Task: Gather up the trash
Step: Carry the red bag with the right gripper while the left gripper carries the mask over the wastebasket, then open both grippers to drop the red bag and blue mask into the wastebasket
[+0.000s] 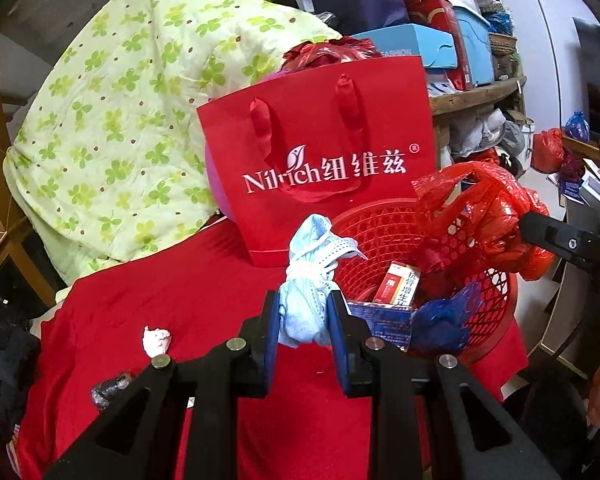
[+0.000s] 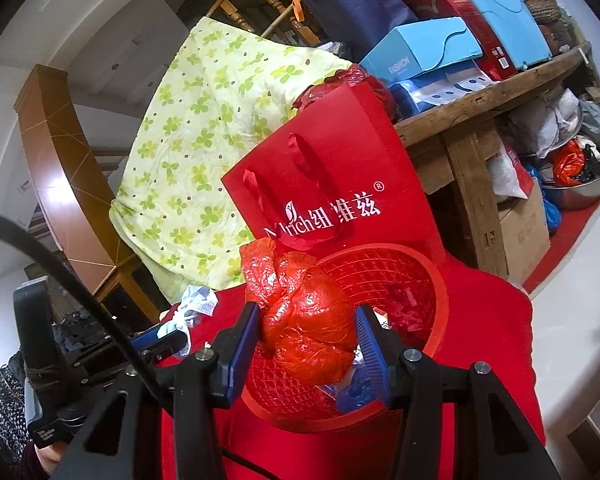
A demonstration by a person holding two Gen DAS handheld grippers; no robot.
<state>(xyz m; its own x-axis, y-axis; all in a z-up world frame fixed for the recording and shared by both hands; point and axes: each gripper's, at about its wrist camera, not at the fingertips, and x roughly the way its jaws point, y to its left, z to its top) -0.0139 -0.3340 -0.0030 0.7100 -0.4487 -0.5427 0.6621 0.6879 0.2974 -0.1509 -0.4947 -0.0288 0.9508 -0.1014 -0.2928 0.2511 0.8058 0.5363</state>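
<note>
From the left wrist camera, the left gripper [image 1: 305,320] has its jaws pinching a bunch of pale blue face masks [image 1: 314,280], which stick up between the blue pads above the red cloth [image 1: 180,300] that covers the table. Just right of the masks stands a red mesh basket [image 1: 488,320] near the right edge of the cloth. Inside it lie a small red and white box [image 1: 396,284], a dark blue packet [image 1: 380,320] and a crumpled blue bag [image 1: 448,320]. The right gripper [image 1: 540,232] reaches in from the right, holding a red plastic bag [image 1: 480,216] over the far side of the basket. A red paper gift bag [image 1: 320,152] stands upright behind the basket, and a green flowered quilt [image 1: 120,120] is heaped to its left. On the cloth near the front left lie a white crumpled tissue [image 1: 156,340] and a dark shiny wrapper [image 1: 108,390].

From the right wrist camera, the right gripper [image 2: 308,332] has its jaws closed on the knotted red plastic bag [image 2: 304,320], which bulges between the pads directly above the red mesh basket [image 2: 420,280]. The left gripper [image 2: 172,338] shows at the left, its masks [image 2: 198,300] over the cloth [image 2: 492,340] beside the basket's left rim. The gift bag [image 2: 340,168] stands touching the basket's far rim, with the quilt [image 2: 204,120] behind it.
</note>
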